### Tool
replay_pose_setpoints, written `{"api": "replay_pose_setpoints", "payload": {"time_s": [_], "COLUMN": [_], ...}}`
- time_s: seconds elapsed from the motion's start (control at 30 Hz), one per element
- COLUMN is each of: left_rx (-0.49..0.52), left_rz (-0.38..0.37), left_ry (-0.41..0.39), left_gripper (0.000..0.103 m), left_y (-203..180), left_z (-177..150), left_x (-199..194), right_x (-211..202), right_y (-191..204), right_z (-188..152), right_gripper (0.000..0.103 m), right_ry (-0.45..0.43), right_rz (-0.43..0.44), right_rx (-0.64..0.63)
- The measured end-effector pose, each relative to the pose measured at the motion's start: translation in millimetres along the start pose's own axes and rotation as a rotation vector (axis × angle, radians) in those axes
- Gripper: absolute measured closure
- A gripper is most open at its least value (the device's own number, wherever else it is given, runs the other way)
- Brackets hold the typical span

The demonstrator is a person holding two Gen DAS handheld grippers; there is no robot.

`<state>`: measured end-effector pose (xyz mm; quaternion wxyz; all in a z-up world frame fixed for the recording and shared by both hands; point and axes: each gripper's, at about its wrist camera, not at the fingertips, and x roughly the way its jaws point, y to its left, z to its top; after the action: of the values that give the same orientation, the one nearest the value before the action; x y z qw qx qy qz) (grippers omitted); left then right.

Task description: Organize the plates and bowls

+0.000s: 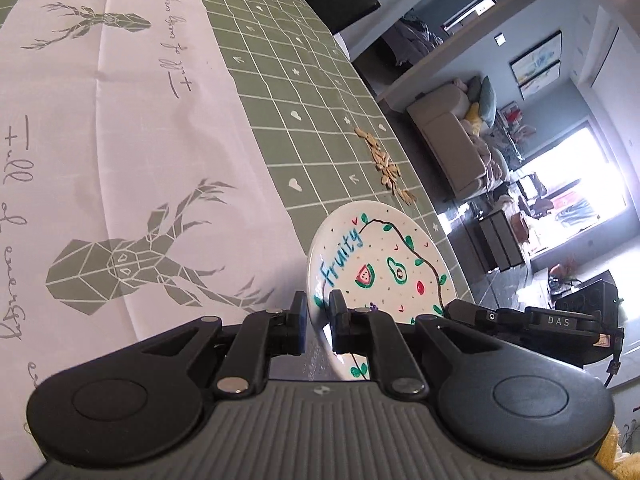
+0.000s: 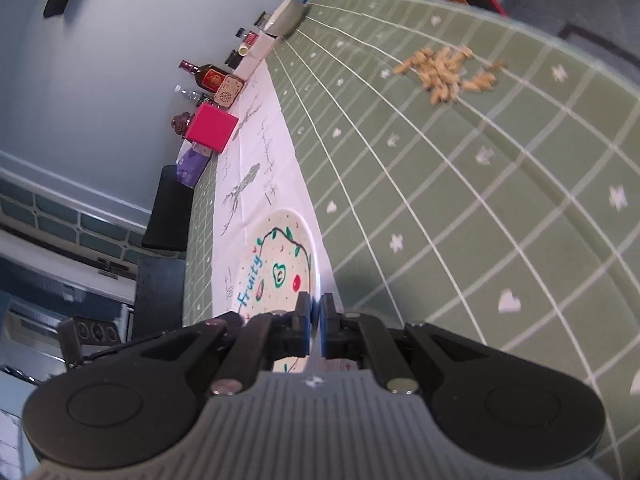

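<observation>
We look from each wrist along its gripper's fingers, tilted down, close over the green grid-patterned tablecloth (image 1: 304,92); both views share the white round ceramic plate lettered "Fruity" (image 1: 384,268) (image 2: 280,264) and scattered tan seeds (image 1: 384,160) (image 2: 444,70).

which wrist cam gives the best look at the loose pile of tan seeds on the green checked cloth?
Right wrist: the pile of tan seeds lies spread out, individual pieces distinguishable. Left wrist shows it foreshortened into a narrow strip near the table edge.
</observation>
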<state>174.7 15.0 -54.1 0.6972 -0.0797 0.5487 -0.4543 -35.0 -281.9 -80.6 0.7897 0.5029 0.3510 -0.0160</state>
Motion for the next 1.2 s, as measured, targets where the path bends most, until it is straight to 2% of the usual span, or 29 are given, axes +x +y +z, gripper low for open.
{"api": "replay_pose_setpoints", "payload": {"time_s": [0.3,0.5,0.63,0.83,0.97,1.0,1.1,1.2], "left_rx": [0.055,0.113,0.162,0.173,0.238,0.250,0.302,0.322], "left_rz": [-0.001,0.068,0.109,0.119,0.185,0.199,0.238,0.257], "left_ry": [0.143,0.227,0.242,0.258,0.253,0.250,0.236,0.222], "left_gripper": [0.091,0.090,0.091,0.091,0.090,0.089,0.075,0.065], "left_y": [-12.5,-24.5,-33.9,-38.1,-46.1,-48.0,-55.6,-61.2], "left_z": [-8.6,-16.7,-20.3,-20.2,-21.1,-21.9,-24.0,-24.3], "left_x": [17.3,24.7,24.3,26.6,29.1,29.0,28.3,25.1], "right_x": [-20.8,-25.5,-24.0,-22.7,-16.8,-15.7,-12.5,-11.3], "right_y": [-18.5,-30.4,-33.0,-26.7,-15.4,-11.8,-0.9,7.8], "right_z": [-27.4,-47.4,-56.4,-58.3,-56.5,-57.4,-59.5,-62.3], "right_gripper": [0.101,0.101,0.100,0.099,0.097,0.097,0.096,0.094], "right_ry": [0.011,0.054,0.064,0.066,0.077,0.082,0.083,0.082], "right_rz": [-0.030,-0.044,-0.059,-0.098,-0.128,-0.142,-0.181,-0.221], "right_rx": [0.034,0.059,0.056,-0.013,-0.083,-0.105,-0.169,-0.225]}}
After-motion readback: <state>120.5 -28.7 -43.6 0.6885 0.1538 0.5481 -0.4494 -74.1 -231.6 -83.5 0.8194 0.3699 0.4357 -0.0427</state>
